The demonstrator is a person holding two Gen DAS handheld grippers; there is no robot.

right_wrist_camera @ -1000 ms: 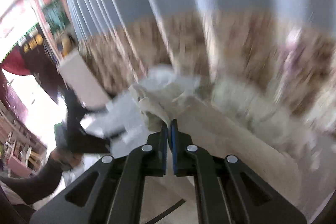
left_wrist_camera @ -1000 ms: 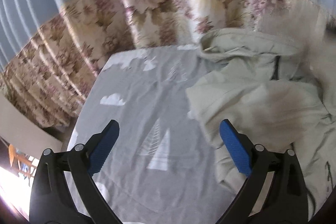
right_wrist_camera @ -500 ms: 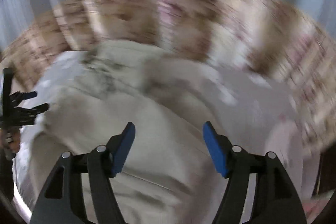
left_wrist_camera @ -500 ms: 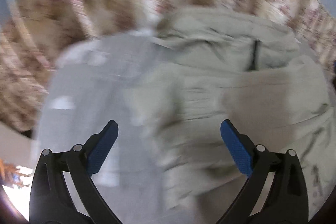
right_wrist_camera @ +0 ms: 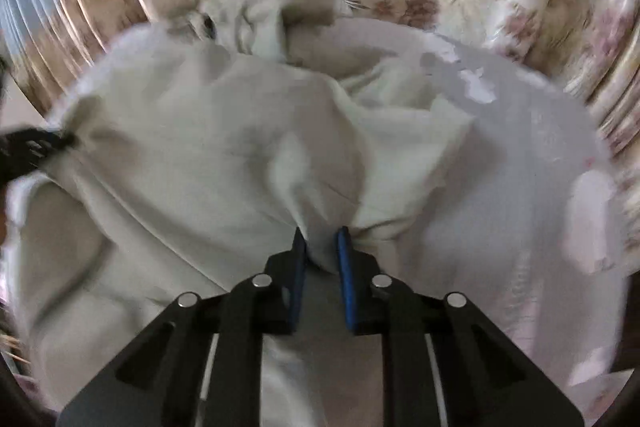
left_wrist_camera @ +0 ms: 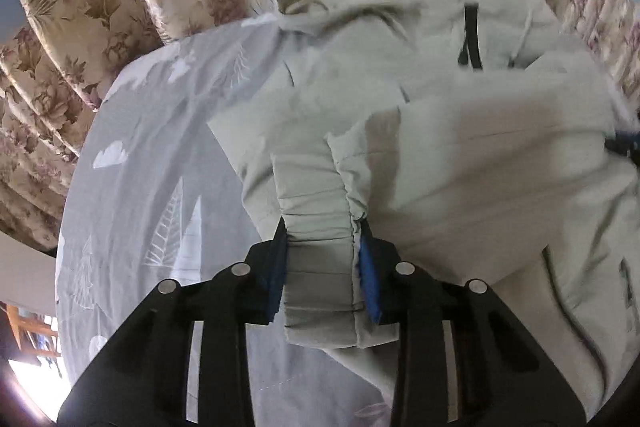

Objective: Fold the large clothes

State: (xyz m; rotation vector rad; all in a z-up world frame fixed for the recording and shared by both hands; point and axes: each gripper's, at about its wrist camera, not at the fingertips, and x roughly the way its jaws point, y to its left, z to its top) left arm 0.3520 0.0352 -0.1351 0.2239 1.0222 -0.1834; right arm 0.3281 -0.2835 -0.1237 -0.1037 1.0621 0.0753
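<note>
Gripping stage of the fold: left gripper (left_wrist_camera: pixel 322 247) closing on the elastic cuff (left_wrist_camera: pixel 318 211) of a pale grey-green fabric jacket (left_wrist_camera: pixel 460 147) lying on the grey printed bedsheet (left_wrist_camera: pixel 160 155) toward its far edge; right gripper (right_wrist_camera: pixel 322 247) closing on a bunched fold; next, probably lifting both holds together

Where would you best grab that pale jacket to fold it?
The jacket is best taken by its gathered elastic cuff, coming from above: that ribbed band is narrow and firm. The left gripper is closing across it now, pads on both sides.
</note>
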